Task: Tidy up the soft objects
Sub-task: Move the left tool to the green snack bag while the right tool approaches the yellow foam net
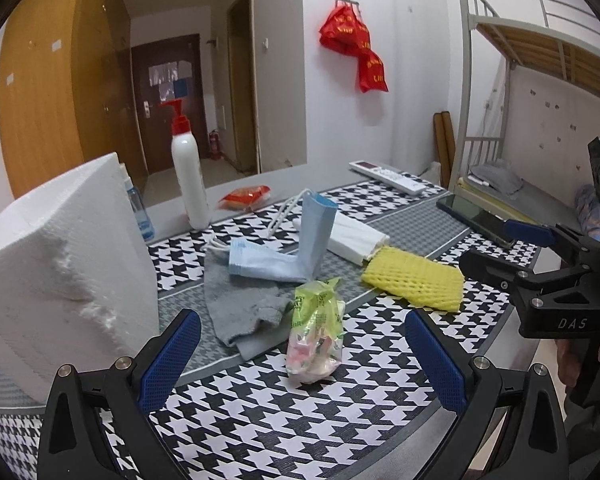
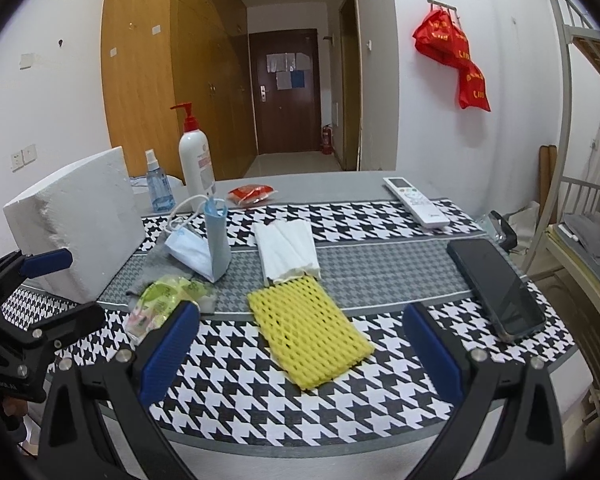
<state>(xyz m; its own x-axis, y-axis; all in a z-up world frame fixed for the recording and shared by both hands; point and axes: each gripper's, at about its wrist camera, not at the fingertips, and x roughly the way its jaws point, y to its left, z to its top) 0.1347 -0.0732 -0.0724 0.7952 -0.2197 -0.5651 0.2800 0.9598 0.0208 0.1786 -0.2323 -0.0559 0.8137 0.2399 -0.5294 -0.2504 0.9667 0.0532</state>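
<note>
Left gripper [image 1: 302, 364] and right gripper [image 2: 296, 354] held wide apart, nothing grasped. Candy bag [image 1: 316, 336] stood between left fingers, possibly partly on grey cloth [image 1: 244, 300]; cloth may be dragged along.

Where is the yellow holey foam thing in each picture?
Left wrist view: the yellow foam net lies right of centre, beyond the open right-hand finger.
Right wrist view: it lies at the centre, between the open fingers.
Shared landmark: the folded white tissues touch its far end.
</note>
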